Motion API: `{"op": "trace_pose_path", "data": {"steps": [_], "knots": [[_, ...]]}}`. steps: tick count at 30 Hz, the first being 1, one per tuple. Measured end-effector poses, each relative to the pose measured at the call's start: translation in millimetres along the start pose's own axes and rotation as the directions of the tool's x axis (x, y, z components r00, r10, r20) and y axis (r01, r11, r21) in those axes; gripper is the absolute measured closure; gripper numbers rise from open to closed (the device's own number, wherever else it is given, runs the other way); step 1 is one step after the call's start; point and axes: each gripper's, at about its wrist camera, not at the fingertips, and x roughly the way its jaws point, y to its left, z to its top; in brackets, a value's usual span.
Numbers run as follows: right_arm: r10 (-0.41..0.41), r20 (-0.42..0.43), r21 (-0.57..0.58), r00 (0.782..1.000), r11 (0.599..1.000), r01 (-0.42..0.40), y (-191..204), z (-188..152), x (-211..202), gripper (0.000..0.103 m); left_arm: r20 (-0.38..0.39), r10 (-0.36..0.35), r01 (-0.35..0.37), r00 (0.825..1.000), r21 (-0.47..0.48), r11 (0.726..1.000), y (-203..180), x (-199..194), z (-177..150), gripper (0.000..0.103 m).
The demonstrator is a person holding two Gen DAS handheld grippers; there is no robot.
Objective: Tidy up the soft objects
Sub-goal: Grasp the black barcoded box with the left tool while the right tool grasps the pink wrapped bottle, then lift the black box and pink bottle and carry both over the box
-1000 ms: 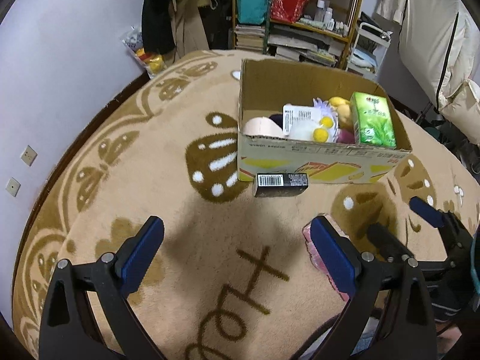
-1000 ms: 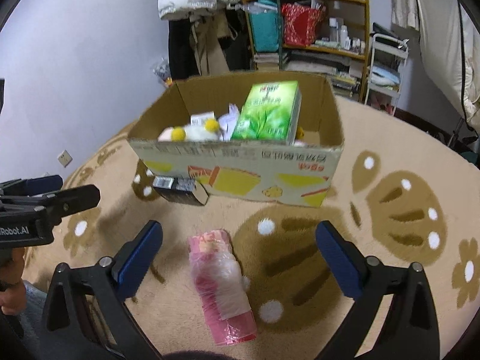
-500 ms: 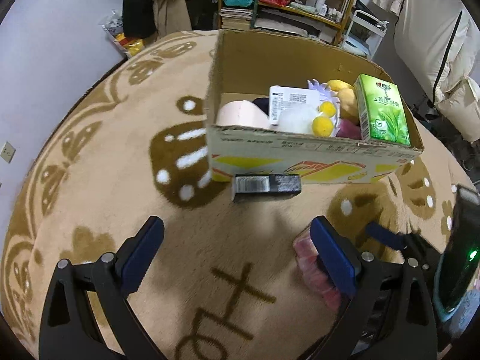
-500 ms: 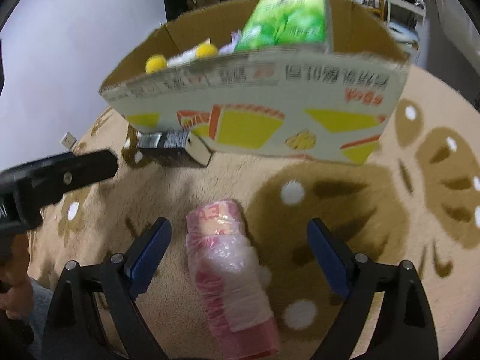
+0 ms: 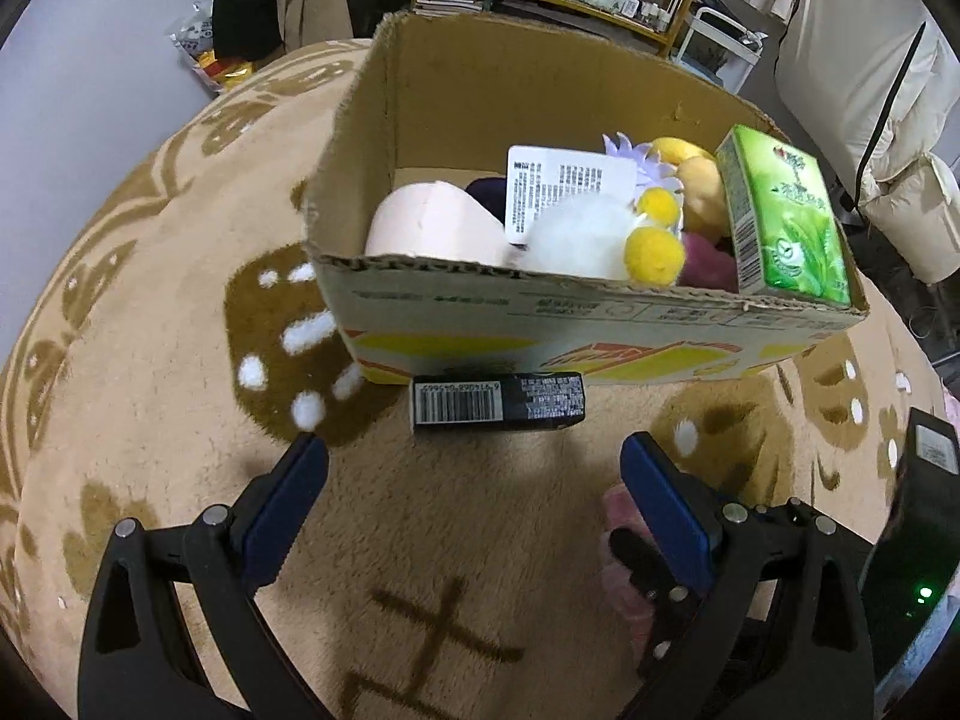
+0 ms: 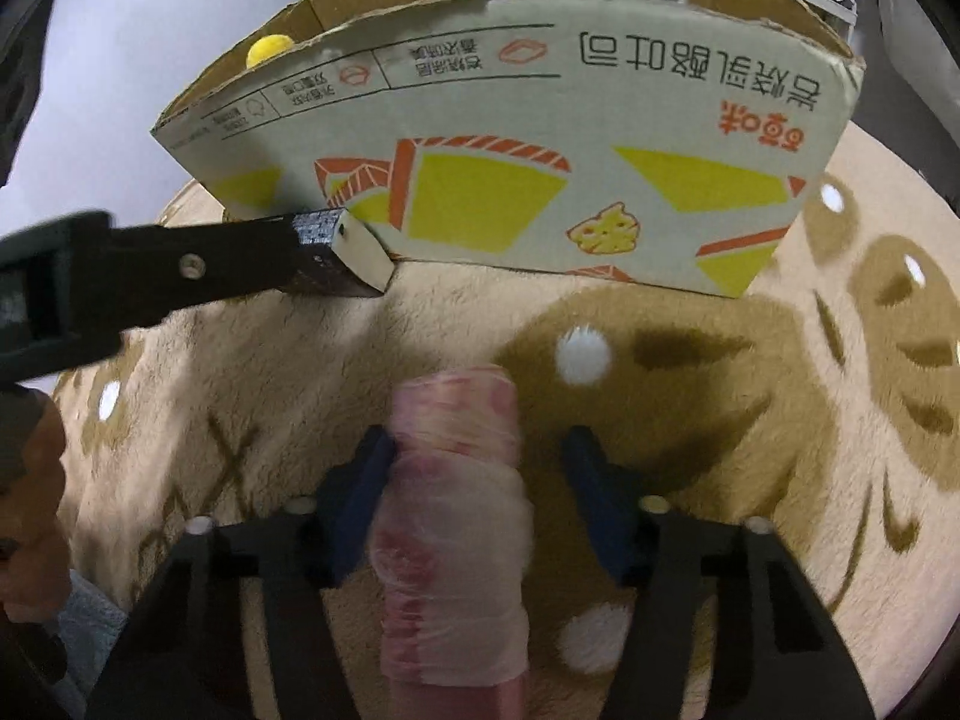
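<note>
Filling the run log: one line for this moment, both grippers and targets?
left gripper: open over black box | right gripper: fingers just closing around pink roll, right pad apart | cardboard box: behind

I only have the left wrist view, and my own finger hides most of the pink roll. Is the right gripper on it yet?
Observer: Not fully. The right gripper straddles the pink roll and its jaws have just been closing; one pad touches, and carpet shows beside the other.
Operator: Which way does the roll lie?
Observer: Lengthwise between the fingers, far end toward the cardboard box.
Operator: Is it wrapped?
Observer: Yes, in clear plastic film.
</note>
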Motion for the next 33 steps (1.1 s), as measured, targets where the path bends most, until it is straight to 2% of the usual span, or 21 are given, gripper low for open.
{"op": "trace_pose_path", "data": {"steps": [3, 5, 8, 10, 12, 15, 18, 19, 25, 30, 33], "knots": [[0.016, 0.013, 0.014, 1.0, 1.0, -0.016, -8.4, 2.2, -5.8, 0.066, -0.003, 0.007, -0.007, 1.0, -0.004, 1.0, -0.2, 6.1, 0.9, 0.006], [0.027, 0.04, 0.021, 0.999, 0.999, -0.028, -13.3, 4.5, -13.7, 0.076, -0.009, 0.004, -0.004, 1.0, -0.007, 1.0, -0.2, 9.6, 1.0, 0.006], [-0.009, 0.084, 0.006, 0.996, 1.0, 0.009, -13.5, 7.8, -22.1, 0.082, -0.01, 0.01, -0.01, 1.0, -0.005, 1.0, -1.9, 13.7, 1.4, 0.007], [-0.009, 0.09, 0.013, 0.996, 1.0, 0.008, -15.6, 8.5, -23.9, 0.083, -0.006, 0.021, -0.021, 1.0, 0.001, 1.0, -4.2, 15.5, 1.3, 0.008], [-0.01, 0.097, 0.028, 0.995, 1.0, 0.008, -18.8, 9.4, -26.6, 0.083, 0.001, 0.035, -0.035, 0.999, 0.0, 0.999, -6.4, 16.2, 1.7, 0.014], [-0.009, 0.111, 0.035, 0.994, 0.999, 0.005, -26.8, 11.1, -33.1, 0.084, -0.003, 0.034, -0.034, 0.999, -0.004, 0.999, -7.2, 19.1, 2.7, 0.018], [-0.014, 0.126, 0.027, 0.992, 1.0, 0.011, -30.8, 12.7, -39.6, 0.084, -0.008, 0.03, -0.031, 1.0, -0.01, 0.999, -6.9, 22.0, 3.1, 0.031], [-0.015, 0.13, 0.026, 0.991, 1.0, 0.012, -31.5, 12.9, -41.1, 0.084, -0.012, 0.024, -0.025, 1.0, -0.016, 1.0, -7.0, 23.0, 3.5, 0.038], [-0.02, 0.185, 0.027, 0.982, 1.0, 0.015, -37.8, 15.1, -62.9, 0.085, -0.003, 0.03, -0.03, 1.0, -0.013, 0.999, -7.8, 18.9, 1.1, 0.039], [-0.087, 0.24, 0.033, 0.967, 0.996, 0.081, -25.3, 21.6, -73.0, 0.085, 0.034, 0.038, -0.037, 0.999, -0.016, 0.999, -9.4, 2.3, -4.0, 0.039], [-0.09, 0.268, 0.042, 0.959, 0.996, 0.082, -26.6, 23.5, -82.8, 0.085, 0.063, 0.06, -0.06, 0.996, 0.006, 0.998, -9.2, -9.2, -6.6, 0.039]]}}
